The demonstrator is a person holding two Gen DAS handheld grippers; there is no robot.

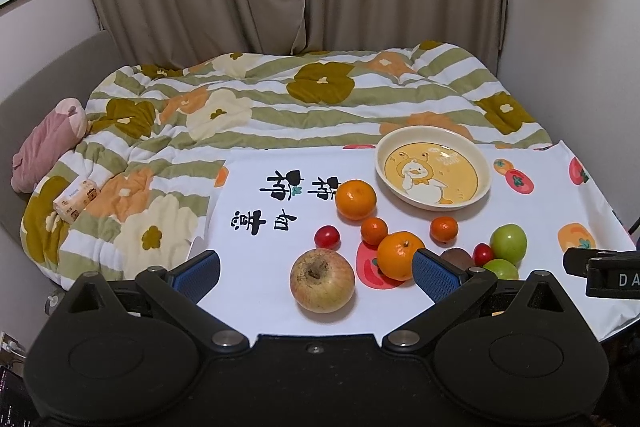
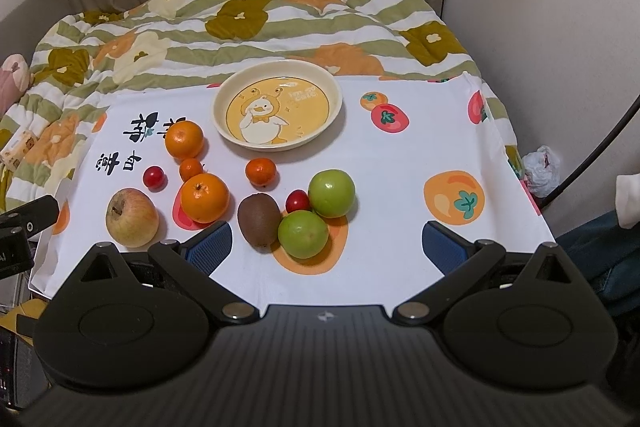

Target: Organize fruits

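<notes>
Orange fruit dominates the white printed cloth point(image 2: 392, 187) on the surface: two big oranges point(image 2: 184, 139) and two small mandarins point(image 2: 261, 171), plus two green apples point(image 2: 331, 193), two cherry tomatoes point(image 2: 154, 177), one russet apple point(image 2: 131, 223) and one kiwi point(image 2: 259, 221), all on the near side of the empty duck plate point(image 2: 277, 143). Left gripper point(image 1: 316, 267) and right gripper point(image 2: 326, 241) both hover low at the cloth's near edge, level, jaws spread wide and holding nothing.

The left gripper point(image 1: 316, 267) is wide open above the near edge of the table point(image 1: 280, 315). A big apple point(image 1: 322, 280) sits between its fingers. The duck plate point(image 1: 433, 167) is near the far edge.
</notes>
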